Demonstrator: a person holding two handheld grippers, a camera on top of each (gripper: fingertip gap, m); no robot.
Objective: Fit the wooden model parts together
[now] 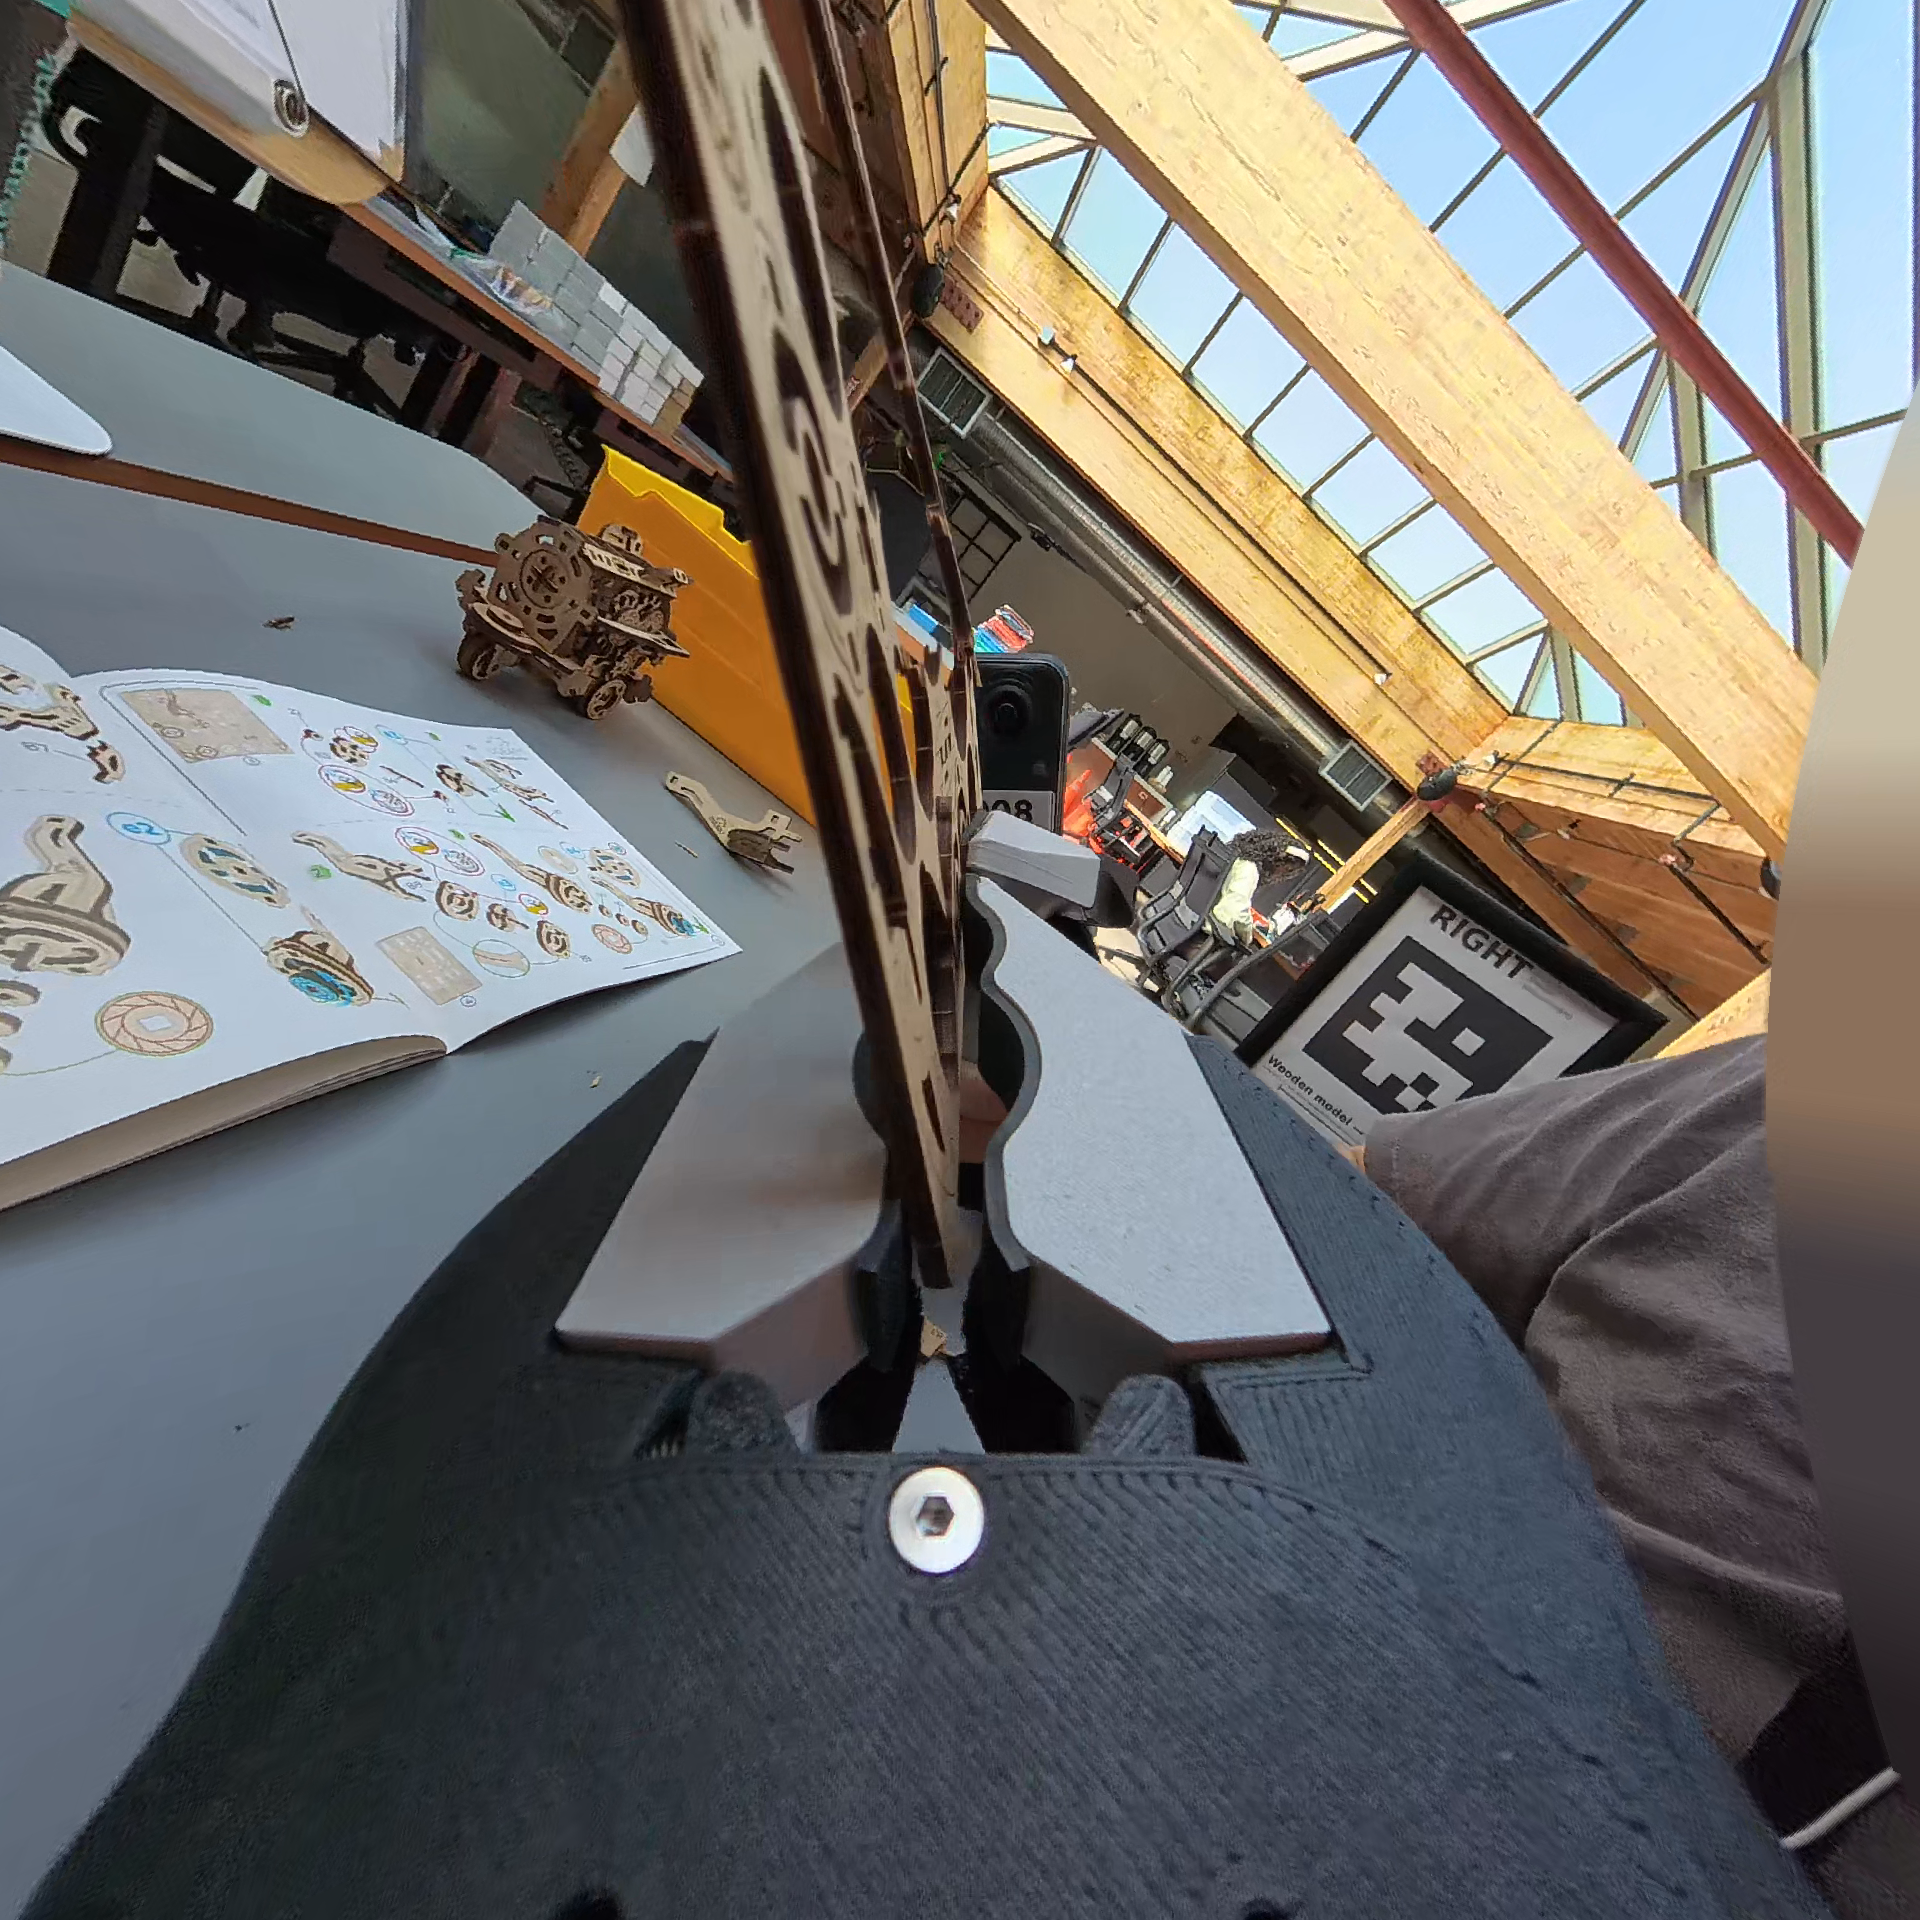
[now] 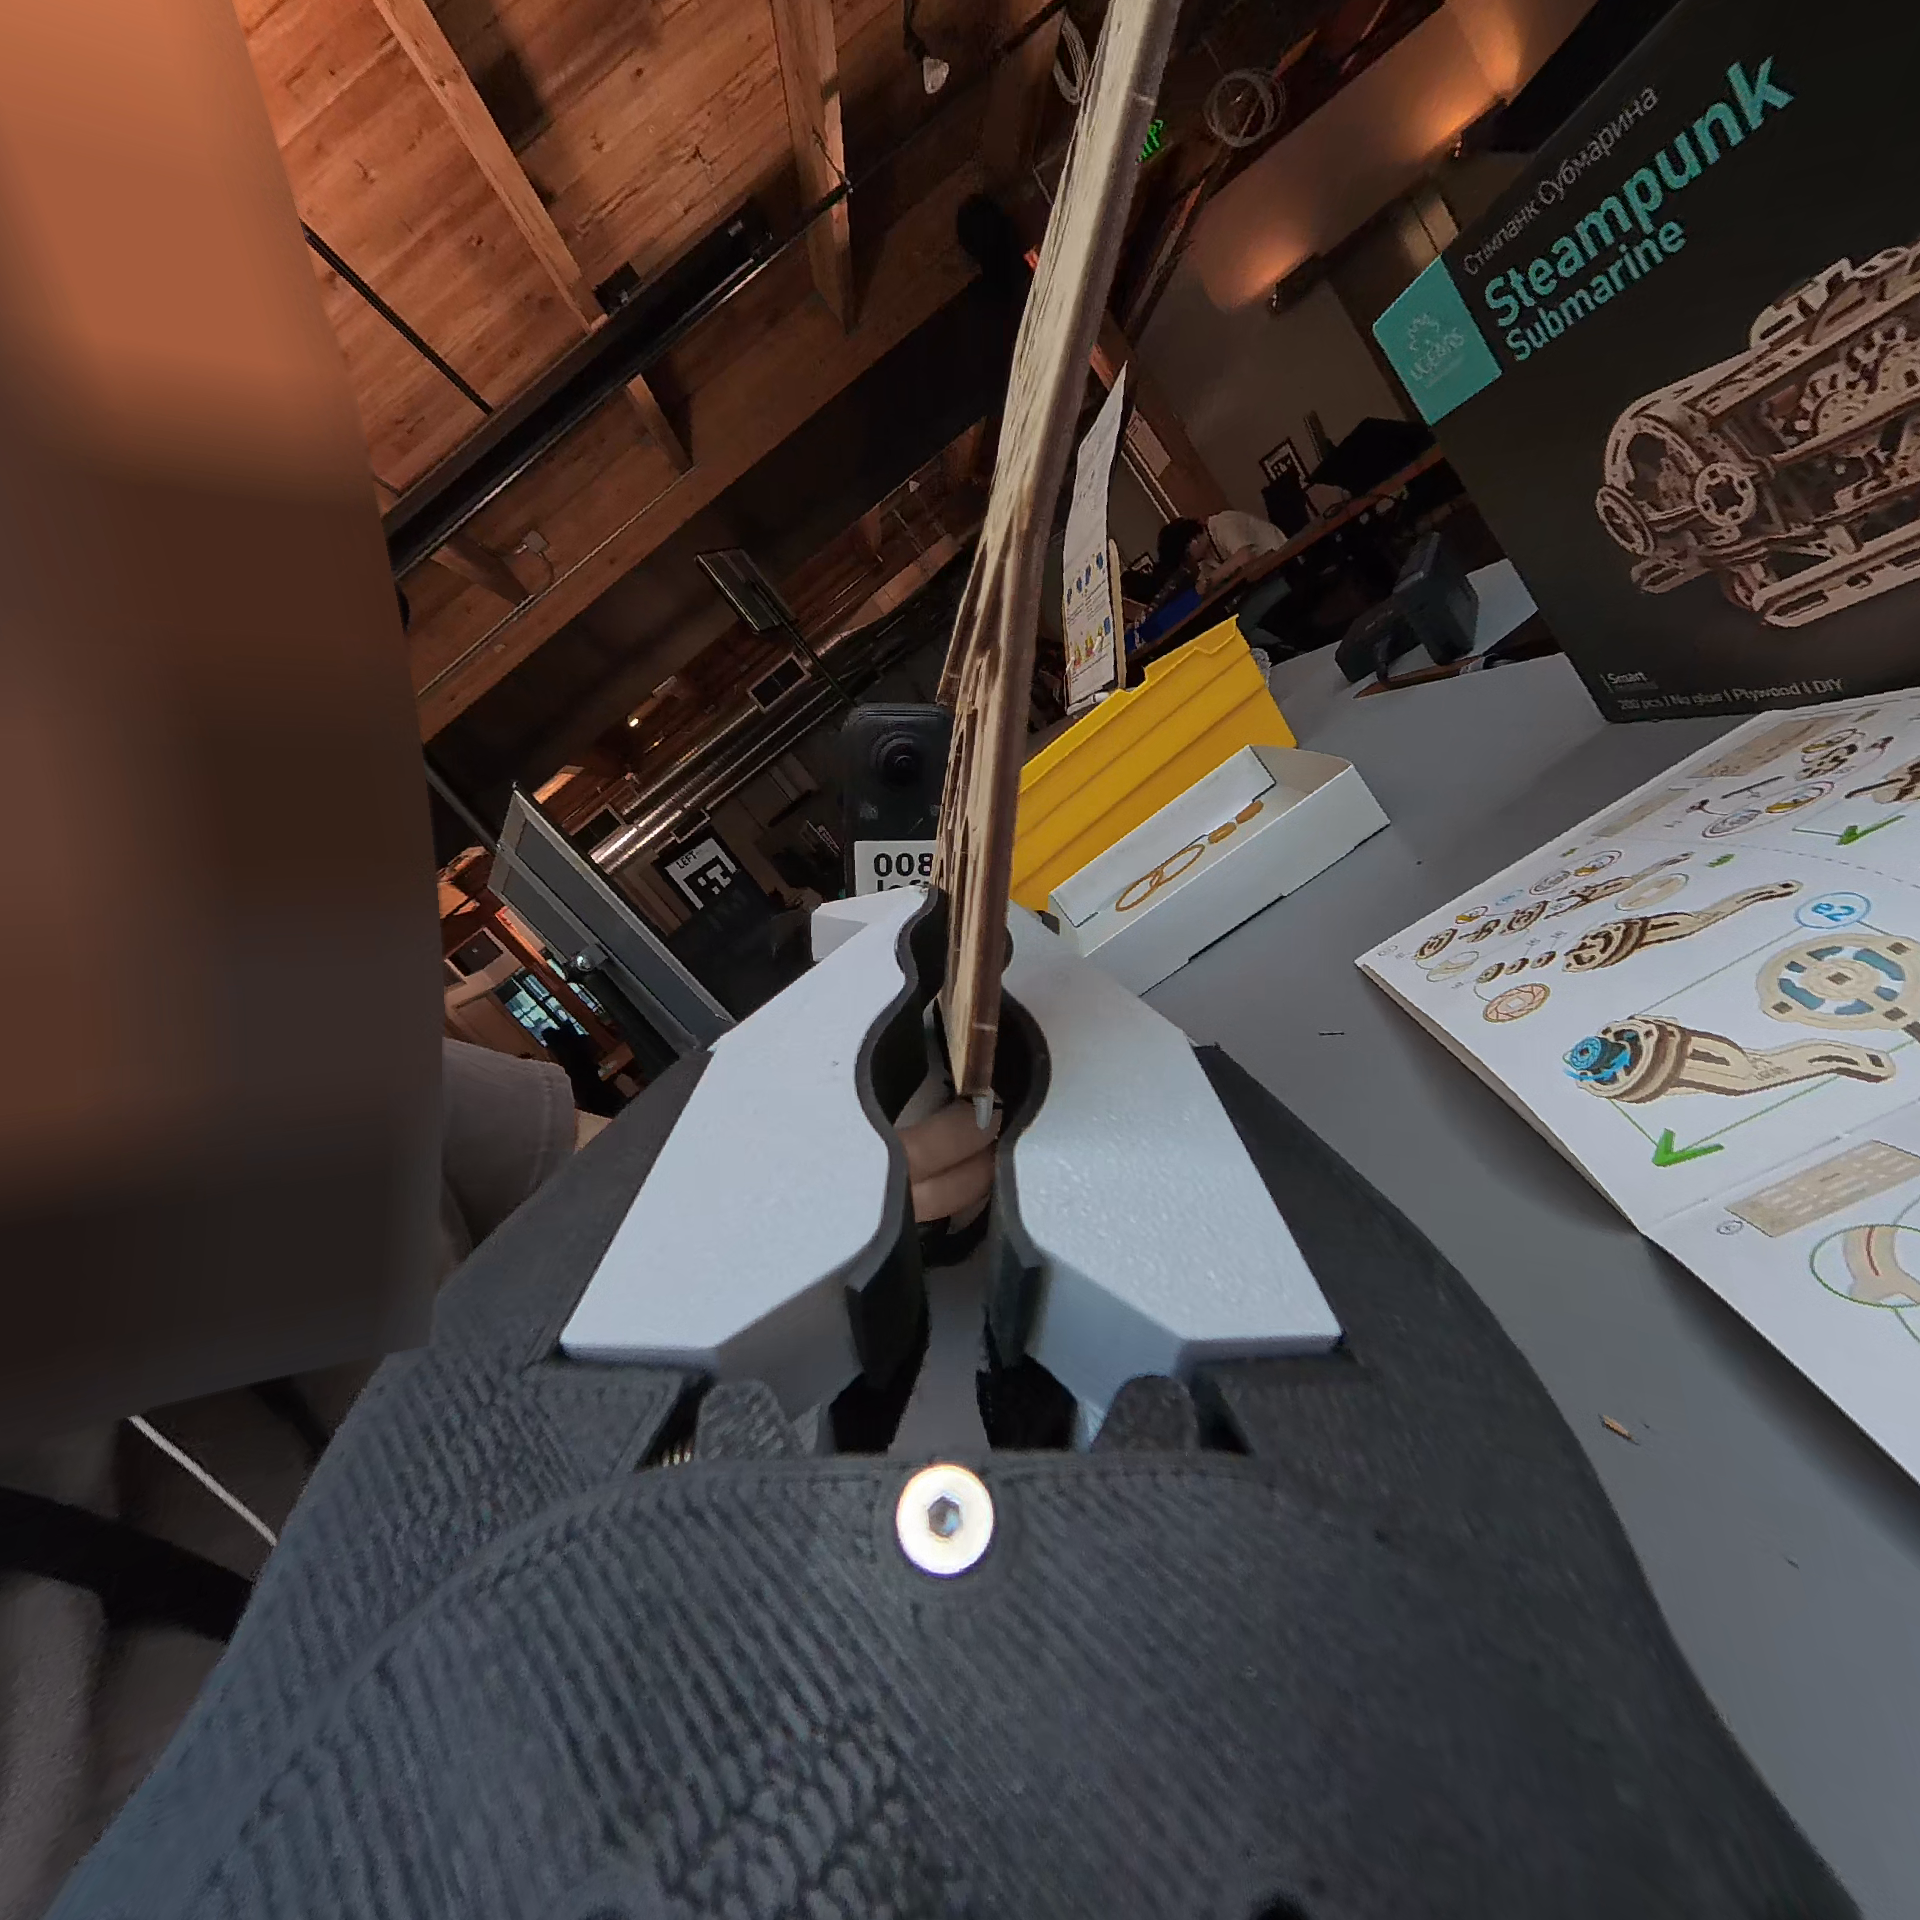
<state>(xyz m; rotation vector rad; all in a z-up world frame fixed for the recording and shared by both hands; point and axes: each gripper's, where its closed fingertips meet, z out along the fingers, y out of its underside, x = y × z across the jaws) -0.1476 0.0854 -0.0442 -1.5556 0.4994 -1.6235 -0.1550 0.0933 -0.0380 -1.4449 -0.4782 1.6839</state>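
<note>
White tray [image 2: 1340, 821] holds wooden rings [image 2: 1164, 883]; yellow bin [image 2: 1143, 769] behind.

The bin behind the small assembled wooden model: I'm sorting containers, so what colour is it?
Yellow; the plastic bin shows best in the left wrist view.

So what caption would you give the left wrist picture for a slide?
Left gripper clamps a laser-cut wooden sheet upright above the grey table, instruction booklet and part-built wooden model behind.
</note>
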